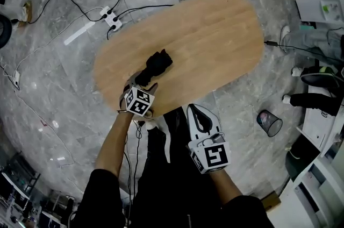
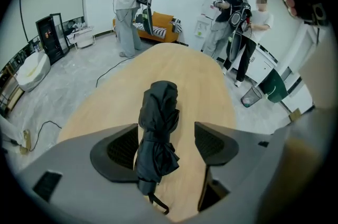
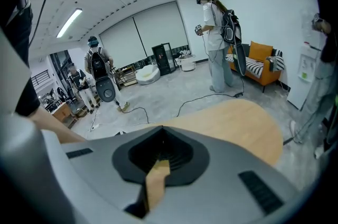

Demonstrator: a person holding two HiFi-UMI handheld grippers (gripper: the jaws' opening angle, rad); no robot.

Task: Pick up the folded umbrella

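Note:
The folded black umbrella (image 1: pixel 156 65) lies on the oval wooden table (image 1: pixel 204 33) near its front edge. In the left gripper view the umbrella (image 2: pixel 157 133) runs lengthwise between the two jaws, its wrist strap toward the camera. My left gripper (image 1: pixel 144 82) is open around the umbrella's handle end. The left pad (image 2: pixel 122 150) is close against the fabric, and a gap of bare table shows before the right pad (image 2: pixel 211 143). My right gripper (image 1: pixel 200 112) hangs off the table's front edge, shut and empty (image 3: pixel 161 151).
A white power strip (image 1: pixel 112 18) and cables lie on the marble floor behind the table. A mesh waste bin (image 1: pixel 269 123) stands at the right. Several people (image 2: pixel 232 17) stand beyond the table's far end, near an orange sofa (image 2: pixel 158 27).

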